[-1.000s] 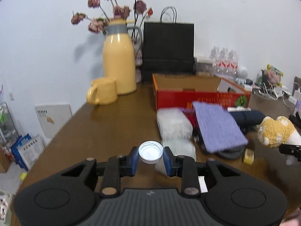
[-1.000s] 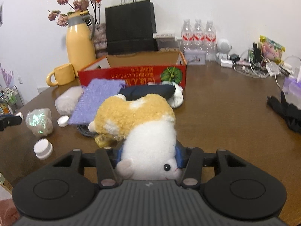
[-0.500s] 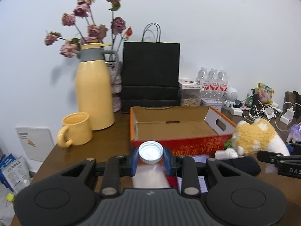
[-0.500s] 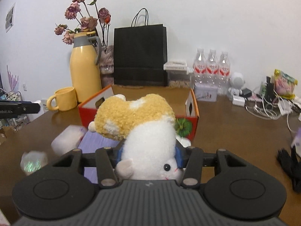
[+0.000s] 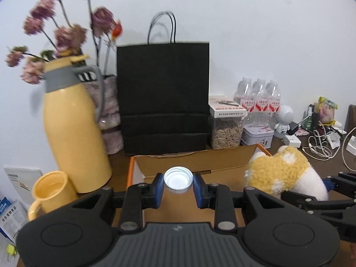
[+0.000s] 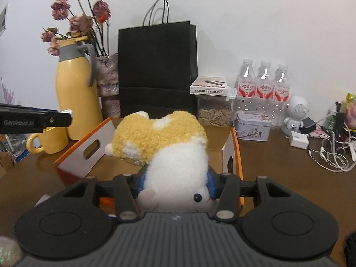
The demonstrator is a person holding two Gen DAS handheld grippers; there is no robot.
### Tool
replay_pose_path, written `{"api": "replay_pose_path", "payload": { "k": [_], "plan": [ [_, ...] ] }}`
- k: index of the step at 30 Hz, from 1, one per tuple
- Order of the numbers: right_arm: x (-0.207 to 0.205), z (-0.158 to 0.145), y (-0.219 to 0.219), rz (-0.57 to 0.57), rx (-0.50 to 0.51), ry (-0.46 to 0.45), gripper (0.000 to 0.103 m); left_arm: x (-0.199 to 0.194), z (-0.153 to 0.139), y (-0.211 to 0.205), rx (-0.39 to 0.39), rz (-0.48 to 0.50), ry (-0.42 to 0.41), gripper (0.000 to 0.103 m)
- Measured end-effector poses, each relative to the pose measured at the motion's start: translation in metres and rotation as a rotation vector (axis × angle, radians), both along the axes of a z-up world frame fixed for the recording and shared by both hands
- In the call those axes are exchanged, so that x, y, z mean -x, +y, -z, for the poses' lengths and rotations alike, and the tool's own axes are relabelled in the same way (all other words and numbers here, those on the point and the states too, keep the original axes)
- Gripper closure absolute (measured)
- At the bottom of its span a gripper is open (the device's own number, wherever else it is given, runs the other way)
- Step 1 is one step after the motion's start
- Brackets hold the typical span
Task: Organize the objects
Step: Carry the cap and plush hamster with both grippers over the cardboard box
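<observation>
At lower centre of each view, the left claw (image 5: 178,185) is pinching a small white plastic bottle cap (image 5: 178,179) and the right claw (image 6: 175,183) is squeezing a yellow-and-white plush toy (image 6: 169,146), both over the open orange cardboard box (image 6: 232,153). Next, probably lowering and releasing inside. Behind, the cluttered brown wooden worktop (image 6: 289,178) is meeting a white wall.

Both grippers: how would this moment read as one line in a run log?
left gripper: shut on white cap | right gripper: shut on plush toy | both at open cardboard box | nothing released
</observation>
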State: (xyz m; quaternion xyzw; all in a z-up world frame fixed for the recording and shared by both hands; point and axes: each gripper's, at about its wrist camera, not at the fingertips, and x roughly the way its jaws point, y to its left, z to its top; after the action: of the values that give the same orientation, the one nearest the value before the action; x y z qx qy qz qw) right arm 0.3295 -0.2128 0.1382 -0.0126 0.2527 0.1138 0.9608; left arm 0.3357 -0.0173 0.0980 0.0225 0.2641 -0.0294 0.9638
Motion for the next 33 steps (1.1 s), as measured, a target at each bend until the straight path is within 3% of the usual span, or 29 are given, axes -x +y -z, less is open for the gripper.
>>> {"api": "replay_pose_path", "payload": {
  "k": [10, 13, 22, 24, 25, 26, 29, 33],
  "plan": [
    [-0.097, 0.023, -0.007, 0.010, 0.009, 0.089, 0.053, -0.106, 0.046, -0.012, -0.029, -0.052, 0.199, 0.076],
    [-0.119, 0.036, -0.007, 0.009, 0.017, 0.125, 0.053, -0.124, 0.059, -0.012, -0.073, -0.087, 0.226, 0.076],
    [-0.149, 0.060, -0.002, -0.003, 0.034, 0.213, 0.049, -0.148, 0.081, -0.008, -0.104, -0.093, 0.277, 0.074],
    [-0.150, 0.062, -0.001, -0.001, 0.041, 0.219, 0.030, -0.148, 0.082, -0.007, -0.094, -0.092, 0.275, 0.049],
    [-0.150, 0.062, -0.001, 0.009, 0.042, 0.213, 0.015, -0.147, 0.082, -0.006, -0.084, -0.093, 0.272, 0.020],
    [-0.148, 0.059, -0.001, 0.010, 0.038, 0.199, 0.003, -0.147, 0.082, -0.005, -0.078, -0.095, 0.265, 0.005],
    [-0.143, 0.054, 0.001, 0.003, 0.054, 0.167, 0.000, -0.141, 0.077, -0.006, -0.077, -0.073, 0.212, 0.005],
    [-0.139, 0.052, 0.001, 0.000, 0.056, 0.166, 0.000, -0.136, 0.071, -0.008, -0.075, -0.059, 0.209, 0.005]
  ]
}}
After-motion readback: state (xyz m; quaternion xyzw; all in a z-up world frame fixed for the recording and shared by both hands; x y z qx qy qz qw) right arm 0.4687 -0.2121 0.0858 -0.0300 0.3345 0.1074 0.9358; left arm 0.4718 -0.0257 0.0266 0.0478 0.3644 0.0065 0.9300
